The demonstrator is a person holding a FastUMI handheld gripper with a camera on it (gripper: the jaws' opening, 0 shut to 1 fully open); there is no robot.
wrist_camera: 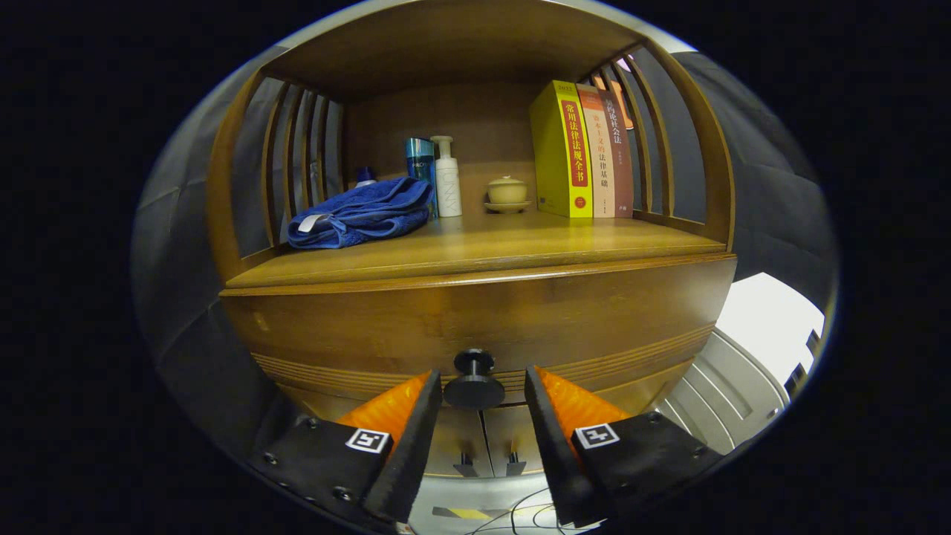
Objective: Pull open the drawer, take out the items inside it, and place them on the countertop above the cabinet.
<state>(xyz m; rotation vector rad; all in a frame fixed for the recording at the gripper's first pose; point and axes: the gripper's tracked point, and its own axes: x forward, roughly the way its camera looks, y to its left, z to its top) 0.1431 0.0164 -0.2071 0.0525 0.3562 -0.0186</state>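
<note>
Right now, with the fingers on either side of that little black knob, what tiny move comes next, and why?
Probably close the gripper on the drawer knob. The knob sits between the open fingers with a gap on each side, and the drawer front looks fully shut, so a firm hold has to come before pulling.

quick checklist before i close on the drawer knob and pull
1. Knob between the fingers of the hand-held gripper: ok.
2. Fingers open, not yet touching knob: ok, small gaps on both sides.
3. Drawer closed, front flush: ok.
4. Fingers deep enough to catch the knob's stem: cannot tell.
5. Bare countertop for the items, in front of the blue towel and books: ok.
6. Drawer contents: cannot tell.
</note>
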